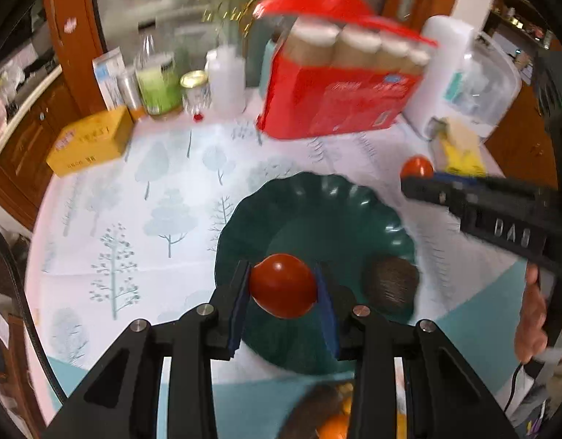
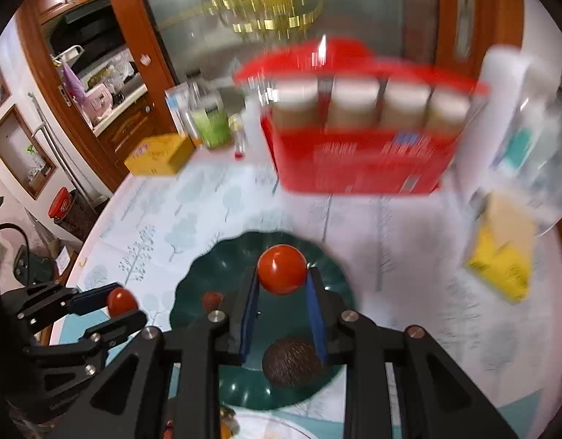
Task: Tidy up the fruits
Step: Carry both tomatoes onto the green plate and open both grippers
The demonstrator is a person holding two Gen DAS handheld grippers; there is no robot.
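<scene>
The left gripper (image 1: 283, 285) clamps a round red tomato (image 1: 283, 285) above a dark green scalloped plastic plate (image 1: 317, 201) holding a brown avocado (image 1: 389, 285).

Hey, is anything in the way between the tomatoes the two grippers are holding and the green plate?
Nothing visible blocks either one. The left gripper holds its tomato over the green plate, and the right gripper holds its tomato over it too. A dark brown fruit already lies on the plate, off to one side.

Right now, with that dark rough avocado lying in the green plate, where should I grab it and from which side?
Grip the avocado across its narrower middle, coming straight down from above: it lies on its side in the green plate, whose raised scalloped rim hinders a sideways approach.
</scene>
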